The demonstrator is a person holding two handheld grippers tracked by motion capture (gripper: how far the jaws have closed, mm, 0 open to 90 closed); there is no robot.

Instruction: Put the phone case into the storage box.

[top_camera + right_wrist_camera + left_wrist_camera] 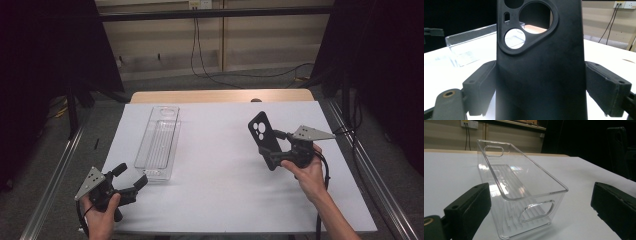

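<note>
While the white counter (220, 165) carries a clear plastic bin (159, 142) lying lengthwise at its left, a black phone case (264, 137) is clamped upright above the right half by the right hand-held gripper (280, 150), and the left hand-held gripper (132, 180) is held wide open just before the bin's near end.

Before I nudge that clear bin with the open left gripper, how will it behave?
The clear bin looks thin-walled and empty, so probably light. On the smooth white table it would likely slide rather than tip. Glossy walls may slip; the handle cutout offers purchase.
</note>
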